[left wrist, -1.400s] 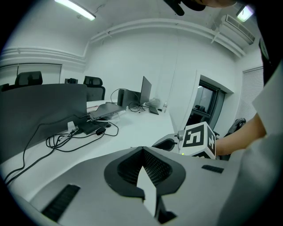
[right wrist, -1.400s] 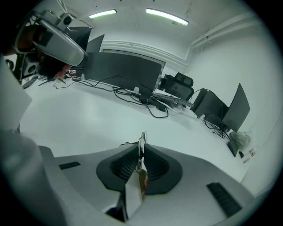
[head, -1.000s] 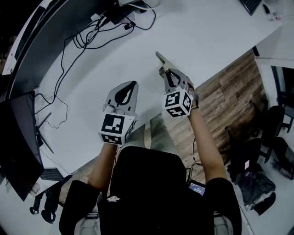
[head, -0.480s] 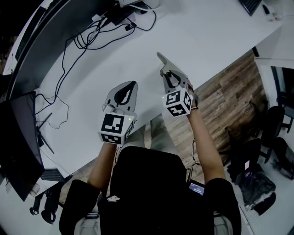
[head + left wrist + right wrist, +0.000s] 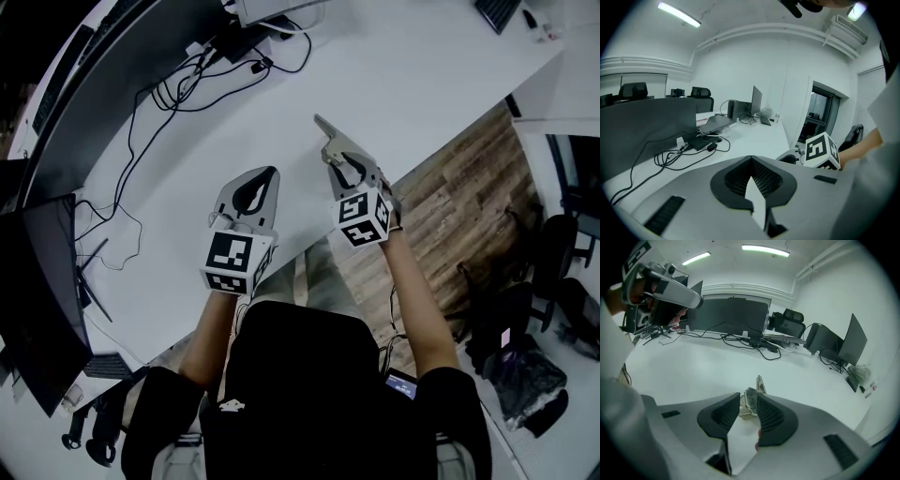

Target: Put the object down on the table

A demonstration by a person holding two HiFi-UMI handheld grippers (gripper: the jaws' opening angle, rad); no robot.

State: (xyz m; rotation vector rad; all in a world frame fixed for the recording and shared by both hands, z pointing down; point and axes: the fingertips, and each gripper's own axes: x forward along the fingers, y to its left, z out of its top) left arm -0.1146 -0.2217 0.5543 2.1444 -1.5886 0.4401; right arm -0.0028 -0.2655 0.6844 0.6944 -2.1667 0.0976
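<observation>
Right gripper (image 5: pixel 330 141) pinching a small metal piece (image 5: pixel 749 401); not yet set down
Head view: both grippers over the white counter (image 5: pixel 422 84); left gripper view: left gripper (image 5: pixel 751 161) pressed together, empty; right gripper view: piece clamped, apparently clear of the counter; lowering and release remain.

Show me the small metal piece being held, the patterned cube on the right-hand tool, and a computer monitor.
metal piece (image 5: pixel 749 401): right gripper view, its shiny body between the jaws.
patterned cube (image 5: pixel 364 217): head view, its upward face.
monitor (image 5: pixel 853 347): right gripper view, middle of its dark panel.
</observation>
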